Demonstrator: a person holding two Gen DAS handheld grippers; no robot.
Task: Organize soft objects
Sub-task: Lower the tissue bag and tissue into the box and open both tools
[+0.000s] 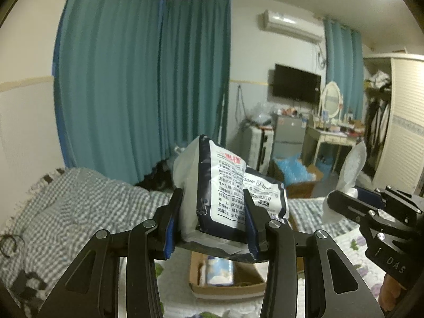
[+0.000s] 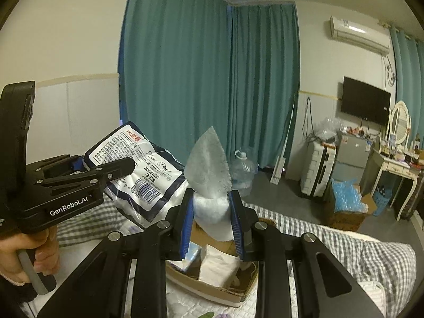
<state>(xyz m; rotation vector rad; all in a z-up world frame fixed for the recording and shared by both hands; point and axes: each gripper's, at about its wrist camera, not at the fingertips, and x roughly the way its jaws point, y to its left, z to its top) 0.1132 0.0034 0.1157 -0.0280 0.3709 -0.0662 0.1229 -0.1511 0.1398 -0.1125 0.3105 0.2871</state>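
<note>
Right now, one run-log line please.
left claw: shut on tissue pack | right claw: shut on white tissue | cardboard box below

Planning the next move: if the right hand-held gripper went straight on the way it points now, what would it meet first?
Nothing near. The right hand-held gripper, shut on a white tissue, points over the bed toward the teal curtain. A water jug stands low near that line; depth is unclear.

One tissue pack; one tissue; one box.

Navy-white tissue pack aloft; white tissue upright
</note>
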